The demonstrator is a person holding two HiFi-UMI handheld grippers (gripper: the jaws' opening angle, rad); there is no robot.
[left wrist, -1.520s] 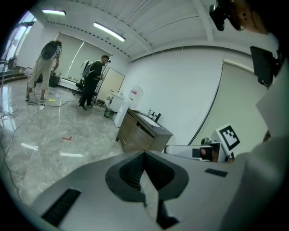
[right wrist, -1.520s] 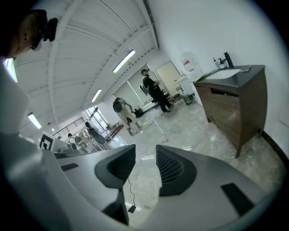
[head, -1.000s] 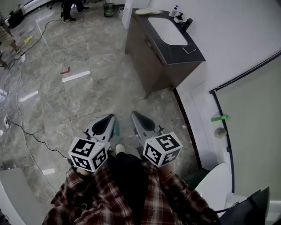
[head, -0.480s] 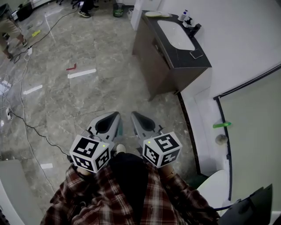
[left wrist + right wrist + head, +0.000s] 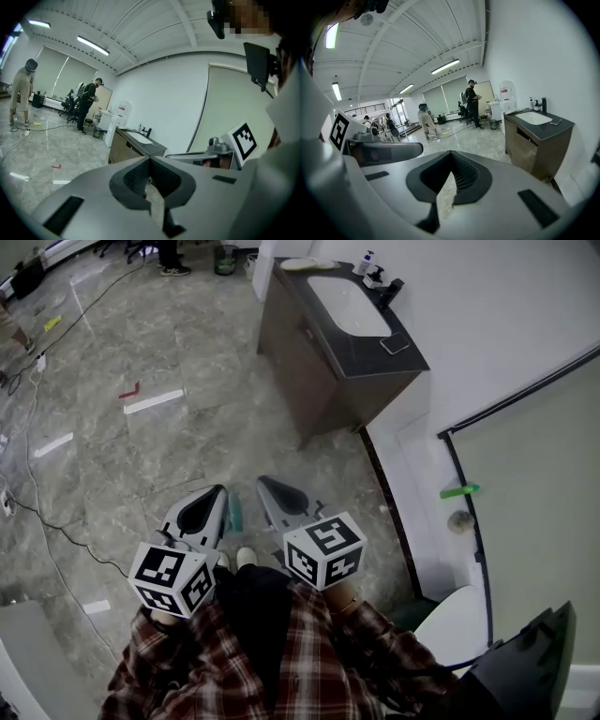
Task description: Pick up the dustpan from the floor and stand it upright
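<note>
I see no dustpan that I can make out in any view. My left gripper point(image 5: 217, 491) and right gripper point(image 5: 262, 482) are held side by side close in front of the person's plaid shirt, above the marble floor point(image 5: 169, 456). Both point forward and slightly down. In the left gripper view the left gripper point(image 5: 150, 158) has its jaws meeting at the tip, with nothing between them. The right gripper point(image 5: 450, 152) likewise stands shut and empty in its own view. A black angular object point(image 5: 525, 667) sits at the bottom right corner; what it is I cannot tell.
A dark vanity cabinet with a white sink point(image 5: 337, 343) stands ahead on the right. A glass partition point(image 5: 525, 474) and a white toilet point(image 5: 455, 624) are at the right. Cables point(image 5: 37, 512) and tape marks point(image 5: 155, 401) lie on the floor to the left. People point(image 5: 424, 119) stand far off.
The head view has swung slightly, so the cabinet and floor sit differently in the frame. Both grippers stay side by side near the body, shut as before.
</note>
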